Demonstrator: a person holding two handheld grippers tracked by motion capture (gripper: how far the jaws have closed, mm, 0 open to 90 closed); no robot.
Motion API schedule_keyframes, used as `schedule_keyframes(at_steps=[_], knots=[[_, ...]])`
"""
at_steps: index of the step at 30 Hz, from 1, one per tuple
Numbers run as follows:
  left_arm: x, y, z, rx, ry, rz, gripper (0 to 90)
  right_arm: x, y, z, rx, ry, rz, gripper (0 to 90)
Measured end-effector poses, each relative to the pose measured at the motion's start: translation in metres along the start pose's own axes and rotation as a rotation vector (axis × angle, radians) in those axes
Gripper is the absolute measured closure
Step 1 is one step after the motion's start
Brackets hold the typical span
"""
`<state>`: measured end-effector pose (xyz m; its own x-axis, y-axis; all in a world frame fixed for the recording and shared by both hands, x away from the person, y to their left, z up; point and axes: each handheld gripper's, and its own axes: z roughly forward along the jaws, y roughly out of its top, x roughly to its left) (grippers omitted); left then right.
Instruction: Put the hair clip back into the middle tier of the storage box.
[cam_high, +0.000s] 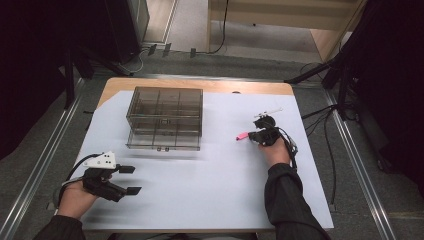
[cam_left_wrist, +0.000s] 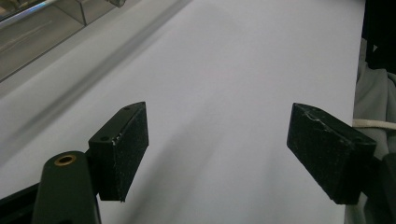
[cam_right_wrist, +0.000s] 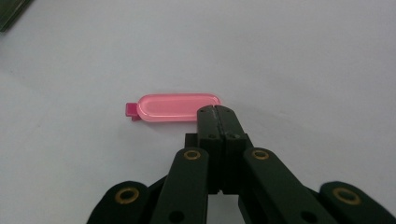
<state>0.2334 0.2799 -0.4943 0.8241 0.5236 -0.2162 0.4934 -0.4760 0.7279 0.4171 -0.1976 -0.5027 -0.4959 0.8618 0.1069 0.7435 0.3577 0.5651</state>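
A small pink oblong plastic piece with a darker pink tab at its left end lies flat on the white sheet; the high view shows it right of centre. My right gripper is shut, jaws pressed together, its tips at the piece's right end; I cannot tell whether they pinch its edge. A hand holds this gripper low over the sheet. My left gripper rests at the front left, open wide with nothing between its pads.
A smoky clear plastic compartment box stands at the back left of the white sheet; its corner appears in the left gripper view. A thin white object lies just beyond the right gripper. Cables trail off the table's right edge.
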Motion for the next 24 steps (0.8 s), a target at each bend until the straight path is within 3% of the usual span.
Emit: schedule_keyframes(at_steps=[24], knots=[[-0.004, -0.009, -0.007, 0.004, 0.022, -0.017, 21.7, 0.006, 0.022, 0.015, 0.01, -0.002, 0.027, 90.0]])
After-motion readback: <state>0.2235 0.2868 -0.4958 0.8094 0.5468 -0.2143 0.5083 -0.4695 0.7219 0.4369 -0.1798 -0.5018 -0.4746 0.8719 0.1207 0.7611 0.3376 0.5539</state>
